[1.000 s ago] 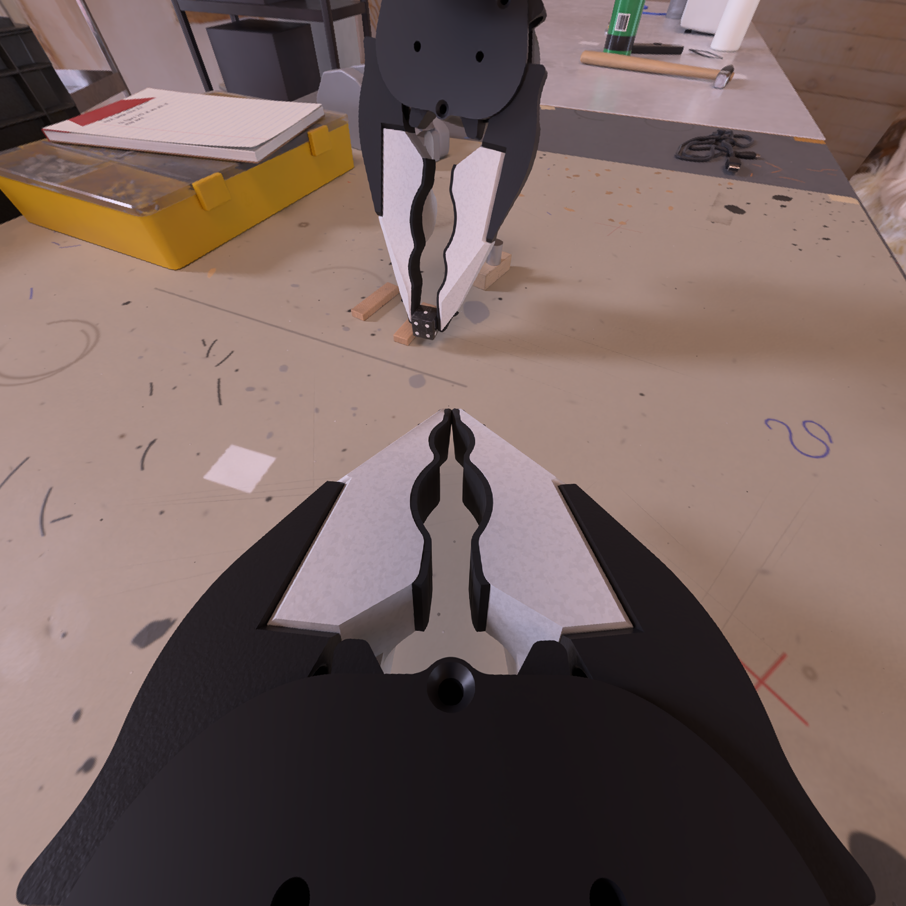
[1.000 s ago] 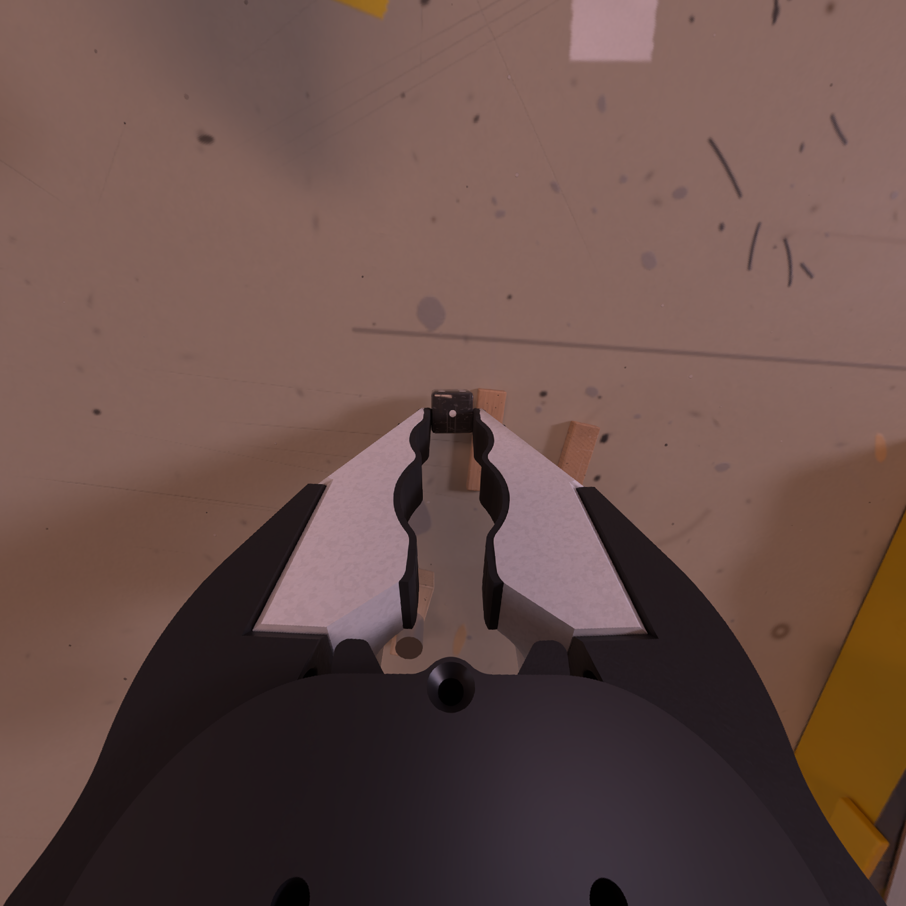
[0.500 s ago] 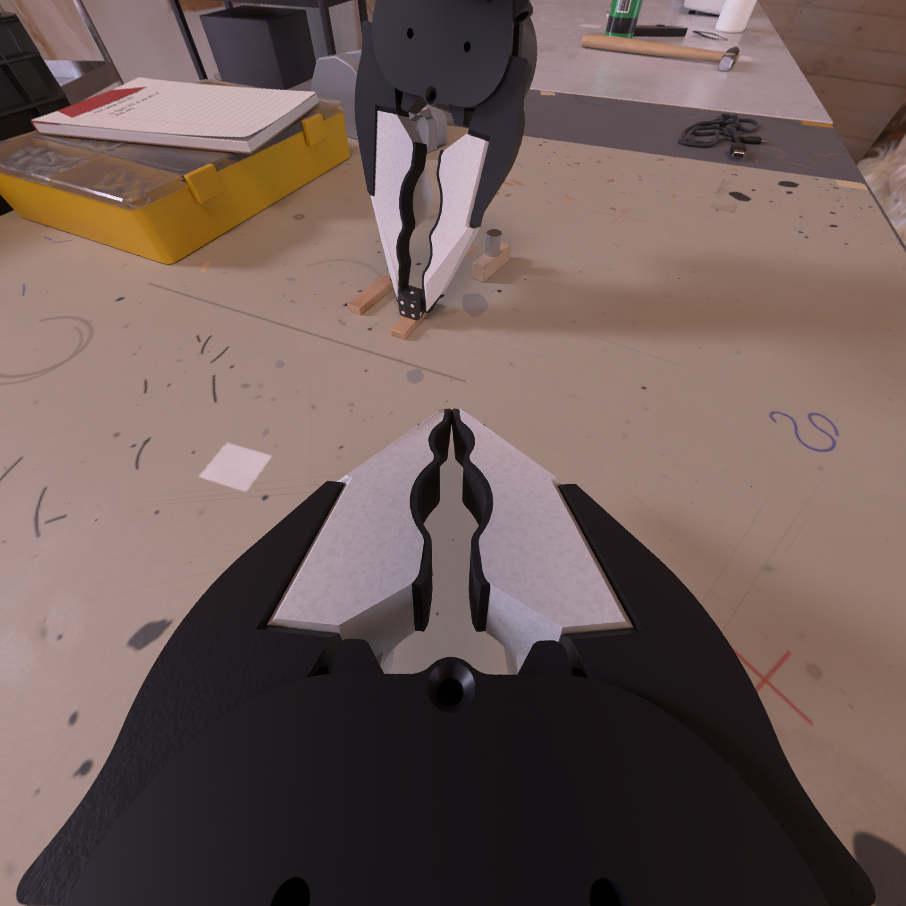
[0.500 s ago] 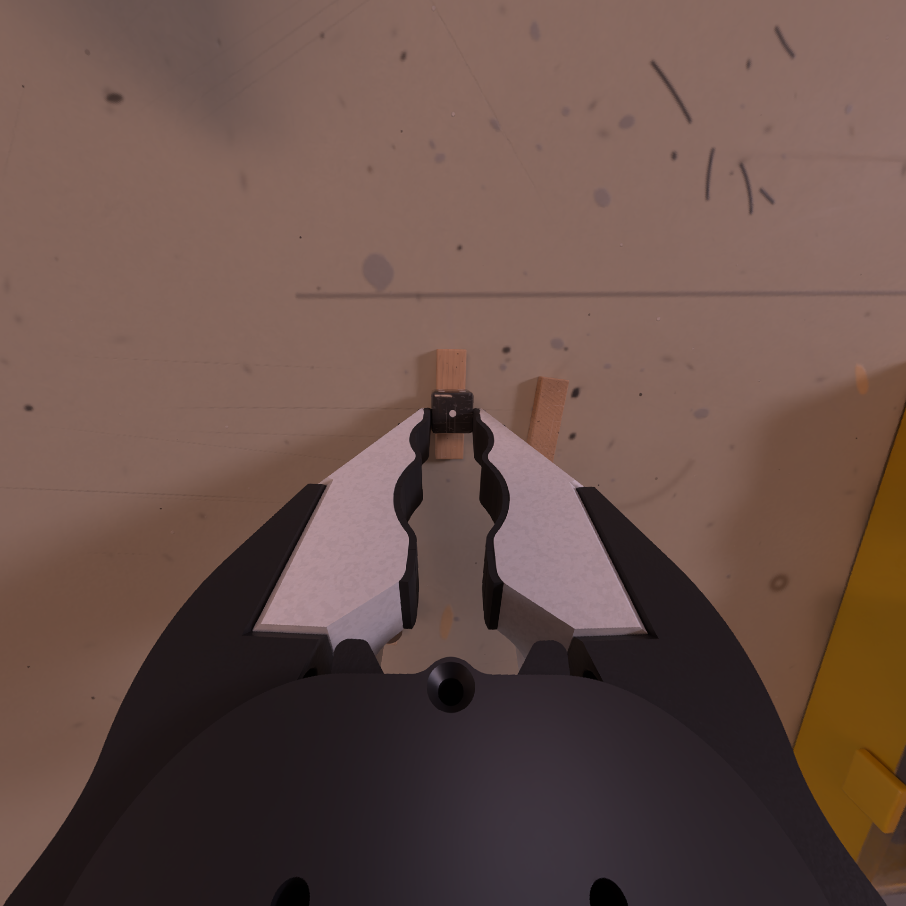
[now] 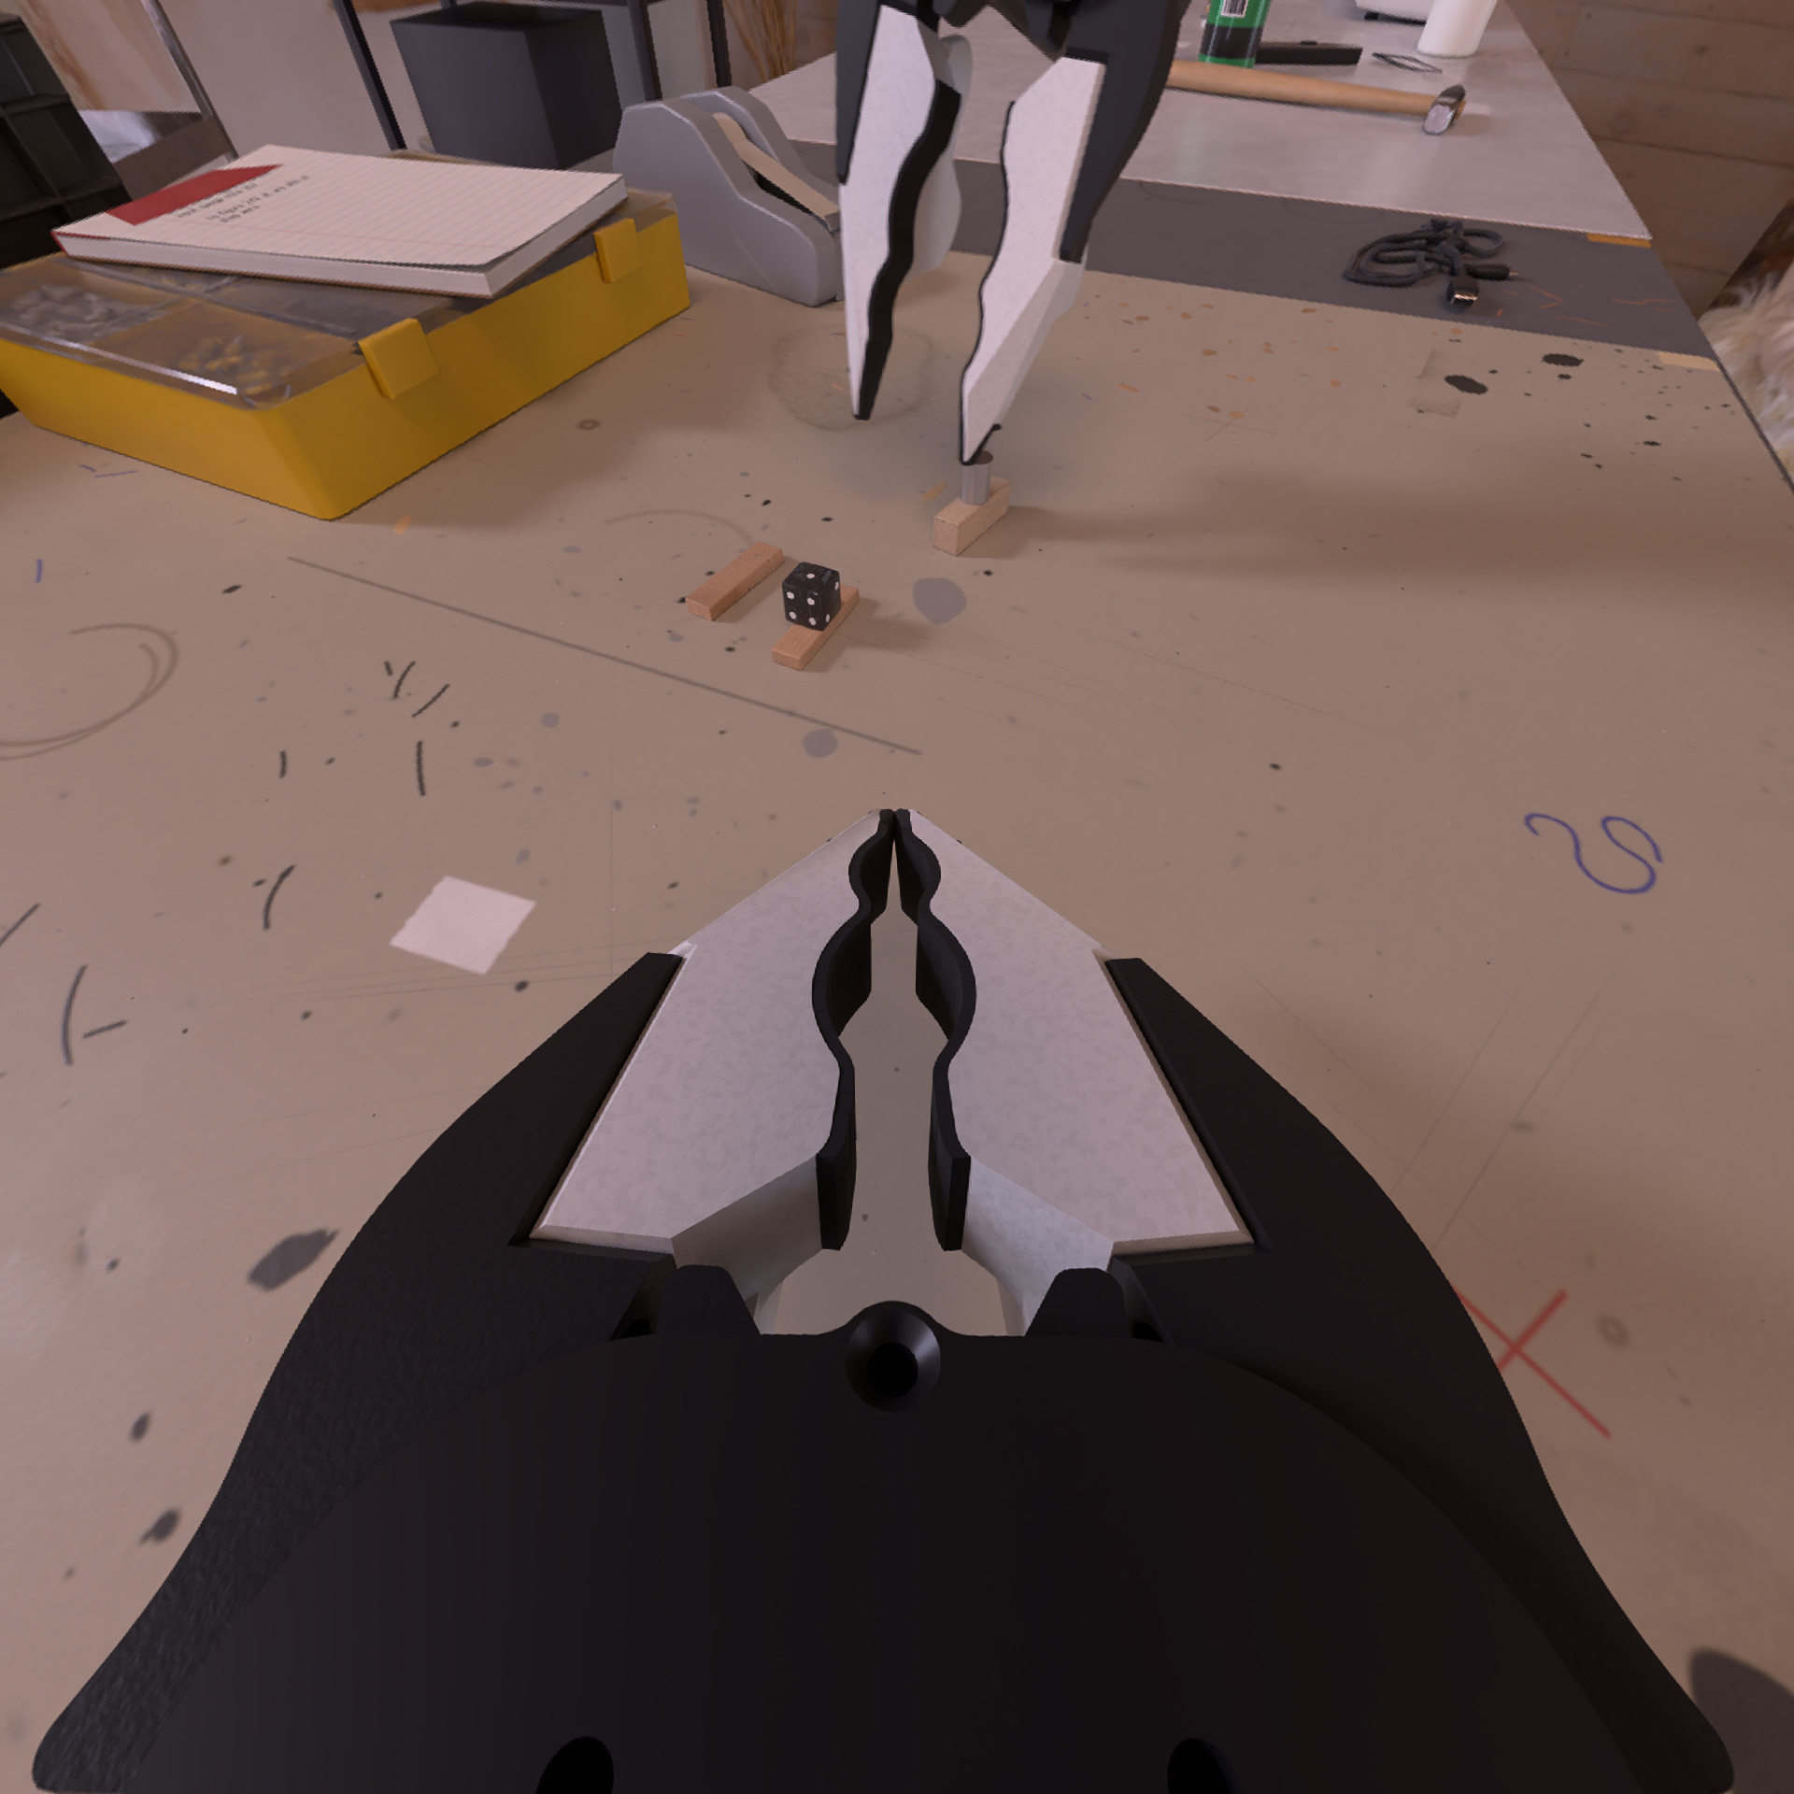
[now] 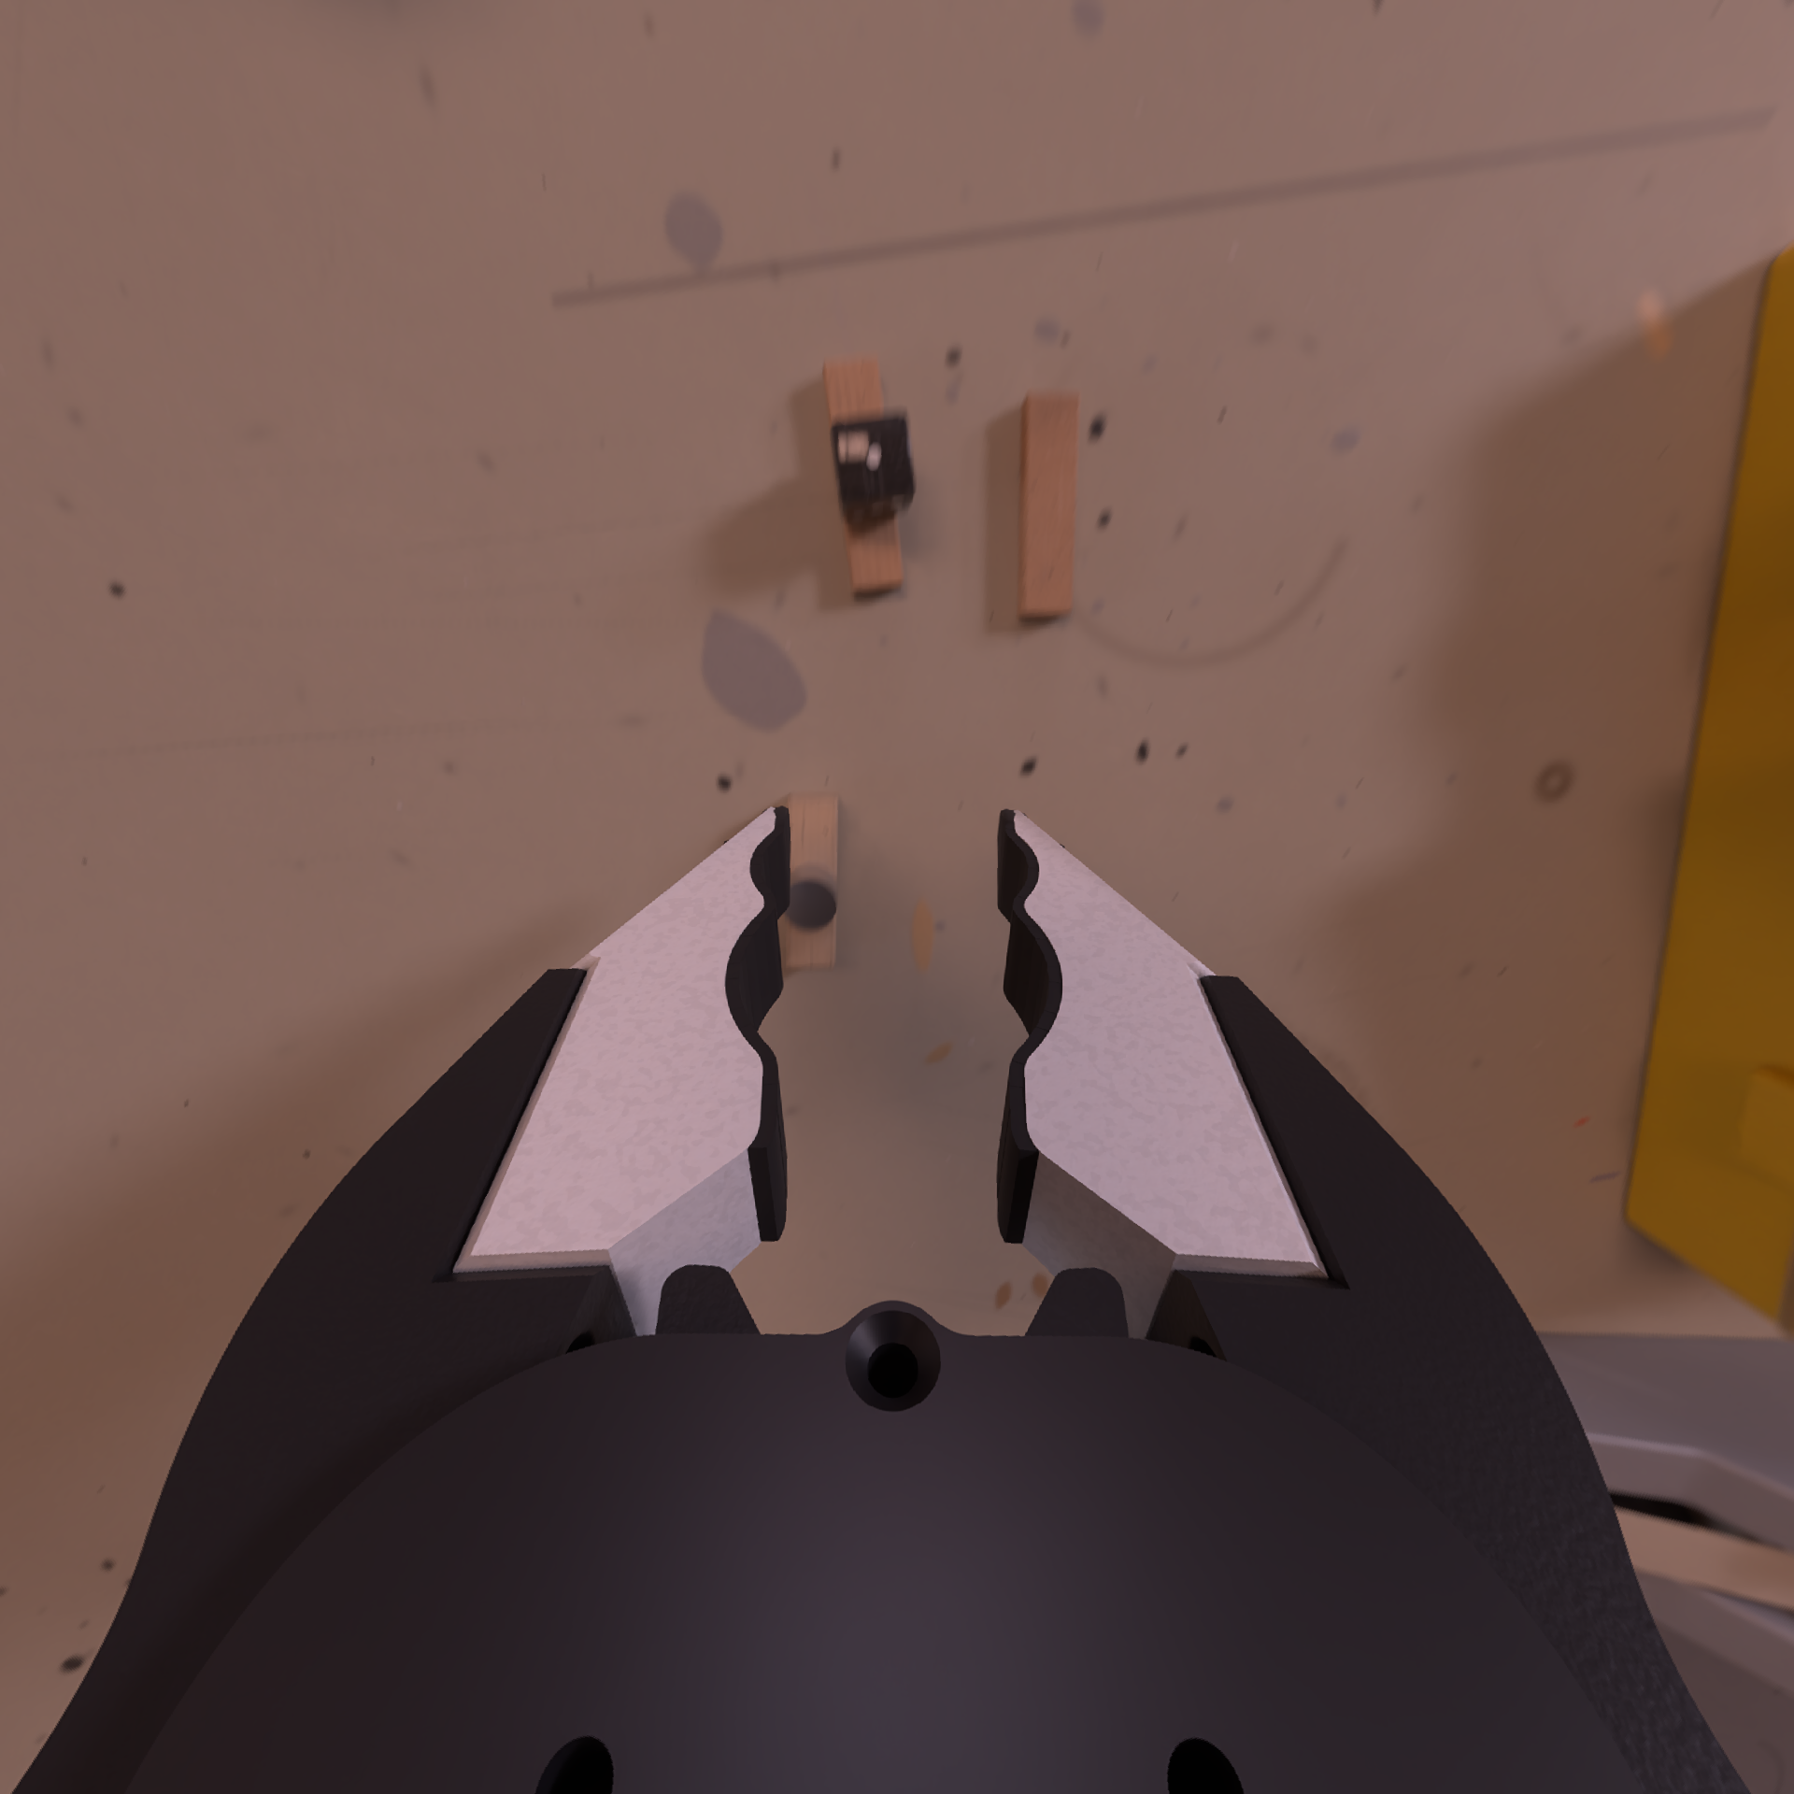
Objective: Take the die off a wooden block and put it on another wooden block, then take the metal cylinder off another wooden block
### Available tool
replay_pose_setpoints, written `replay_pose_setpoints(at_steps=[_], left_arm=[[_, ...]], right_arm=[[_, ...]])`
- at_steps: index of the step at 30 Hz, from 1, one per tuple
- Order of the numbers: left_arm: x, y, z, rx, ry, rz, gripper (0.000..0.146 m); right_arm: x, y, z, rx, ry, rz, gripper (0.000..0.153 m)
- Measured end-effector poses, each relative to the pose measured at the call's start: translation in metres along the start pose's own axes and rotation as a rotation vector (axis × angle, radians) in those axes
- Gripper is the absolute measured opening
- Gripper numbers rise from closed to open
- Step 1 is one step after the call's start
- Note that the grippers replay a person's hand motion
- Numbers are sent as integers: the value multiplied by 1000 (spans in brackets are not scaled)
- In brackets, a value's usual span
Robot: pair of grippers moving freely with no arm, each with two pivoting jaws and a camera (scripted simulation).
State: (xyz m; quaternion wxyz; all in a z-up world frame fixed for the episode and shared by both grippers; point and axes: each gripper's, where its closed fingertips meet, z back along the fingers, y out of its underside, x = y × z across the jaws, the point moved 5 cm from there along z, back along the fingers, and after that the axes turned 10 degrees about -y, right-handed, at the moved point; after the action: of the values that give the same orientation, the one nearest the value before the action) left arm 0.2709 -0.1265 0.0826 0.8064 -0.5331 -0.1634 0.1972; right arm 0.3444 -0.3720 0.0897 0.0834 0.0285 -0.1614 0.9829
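Die [image 5: 811, 594] is sitting on one of the flat wooden blocks [image 5: 815, 633] now, black with white dots, nothing touching it. From the right wrist view it looks like it hangs a bit over the edge of that block, a little crooked. Right next to it is a second flat block [image 5: 735, 593] with nothing on top, roughly parallel to the first one.

Metal cylinder [image 5: 975, 481] stands upright on a third, chunkier block [image 5: 970, 519] a bit farther back. The right gripper [image 5: 922, 427] hangs above that spot with its fingers spread wide and pointing down at the table [image 5: 1359, 680]. In the right wrist view the cylinder sits just inside one finger [image 6: 680, 971], not centered in the gap, and I can't tell if that finger is actually touching it.

Left gripper [image 5: 894, 820] is well back from all 3 blocks, tips pressed together with nothing between them, just hovering over bare tabletop.

Off to the side there's a yellow case [image 5: 320, 388] with a notepad [image 5: 349, 218] on top and a gray tape dispenser [image 5: 728, 184] behind the blocks.
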Motion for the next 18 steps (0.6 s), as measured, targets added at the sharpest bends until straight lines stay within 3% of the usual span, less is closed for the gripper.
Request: replay_pose_setpoints(at_steps=[5, 10, 12, 14, 18], left_arm=[[-1, 1, -1, 4, 3, -4, 0], [-1, 1, -1, 7, 1, -3, 0], [-1, 1, -1, 7, -1, -3, 0], [0, 1, -1, 7, -3, -2, 0], [0, 2, -1, 10, -7, 1, 1]], right_arm=[[10, 27, -8, 43, -19, -48, 45], [12, 34, -16, 66, -15, -58, 36], [14, 30, -15, 56, -19, -50, 29], [18, 21, -13, 23, -20, -23, 12], [33, -8, -8, -50, -5, 75, 12]])
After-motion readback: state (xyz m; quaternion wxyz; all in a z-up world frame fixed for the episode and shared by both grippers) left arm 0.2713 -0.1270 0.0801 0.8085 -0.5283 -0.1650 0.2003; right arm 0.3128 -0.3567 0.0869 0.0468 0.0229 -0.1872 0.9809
